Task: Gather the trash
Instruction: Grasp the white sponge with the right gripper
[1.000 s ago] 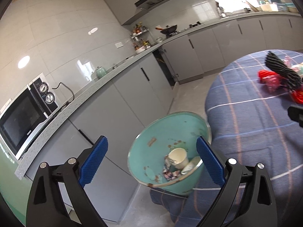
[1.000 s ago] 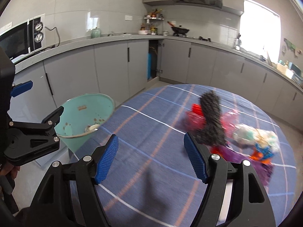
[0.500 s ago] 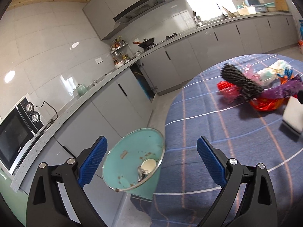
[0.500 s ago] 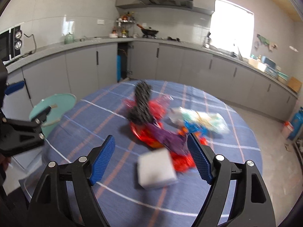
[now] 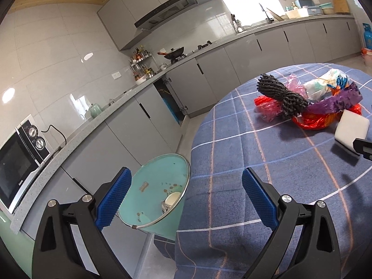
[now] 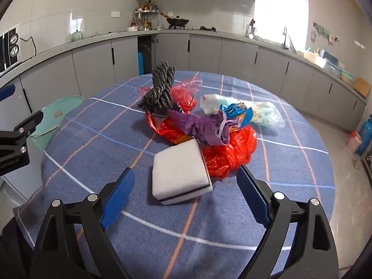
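The white sponge block (image 6: 180, 171) lay flat on the blue checked tablecloth (image 6: 104, 139), touching the near edge of the red plastic bag (image 6: 229, 154) and directly ahead of the right gripper (image 6: 183, 194), whose fingers stood wide apart and empty to either side of it. The block's longer side ran roughly away from the fingers, so a short forward reach looked enough. The left gripper (image 5: 186, 198), also spread and empty, hovered well away from the sponge, over the teal trash bin (image 5: 160, 162) beside the table.

A round table under a blue checked cloth (image 6: 144, 223) fills the foreground. Grey cabinets (image 5: 130, 137) run along the walls beneath a speckled counter (image 5: 76, 132). On the counter stand a microwave (image 5: 16, 165), a green teapot (image 5: 94, 111), a spice rack (image 6: 146, 21) and a black wok (image 6: 177, 21). A blue gas cylinder (image 6: 366, 137) stands on the floor.
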Action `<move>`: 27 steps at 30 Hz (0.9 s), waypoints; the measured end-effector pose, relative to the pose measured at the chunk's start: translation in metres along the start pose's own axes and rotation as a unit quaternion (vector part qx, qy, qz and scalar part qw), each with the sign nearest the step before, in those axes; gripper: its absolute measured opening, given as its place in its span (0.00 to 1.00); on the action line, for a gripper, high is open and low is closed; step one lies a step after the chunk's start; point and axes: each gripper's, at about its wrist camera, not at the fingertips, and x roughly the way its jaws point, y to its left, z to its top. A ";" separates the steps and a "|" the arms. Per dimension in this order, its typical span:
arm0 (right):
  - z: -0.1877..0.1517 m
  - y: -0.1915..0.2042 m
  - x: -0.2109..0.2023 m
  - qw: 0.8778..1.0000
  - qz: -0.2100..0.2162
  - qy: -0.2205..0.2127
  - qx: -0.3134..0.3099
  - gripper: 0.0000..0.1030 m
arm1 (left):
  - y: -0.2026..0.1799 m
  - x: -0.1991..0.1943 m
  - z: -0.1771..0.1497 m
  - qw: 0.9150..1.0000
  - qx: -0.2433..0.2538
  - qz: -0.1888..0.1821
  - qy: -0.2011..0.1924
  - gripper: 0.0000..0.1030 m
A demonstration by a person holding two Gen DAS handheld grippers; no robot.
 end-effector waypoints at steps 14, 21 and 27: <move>-0.003 0.005 0.023 0.999 -0.010 0.044 -0.019 0.53 | -0.011 0.013 -0.001 1.000 0.009 -0.023 0.007 0.91; 0.002 0.014 -0.016 0.999 -0.001 0.017 -0.032 0.51 | -0.012 -0.004 0.017 0.999 0.019 -0.028 -0.033 0.91; 0.014 0.009 -0.062 0.999 -0.004 -0.023 -0.024 0.51 | -0.007 -0.013 0.031 0.998 0.004 -0.052 -0.047 0.91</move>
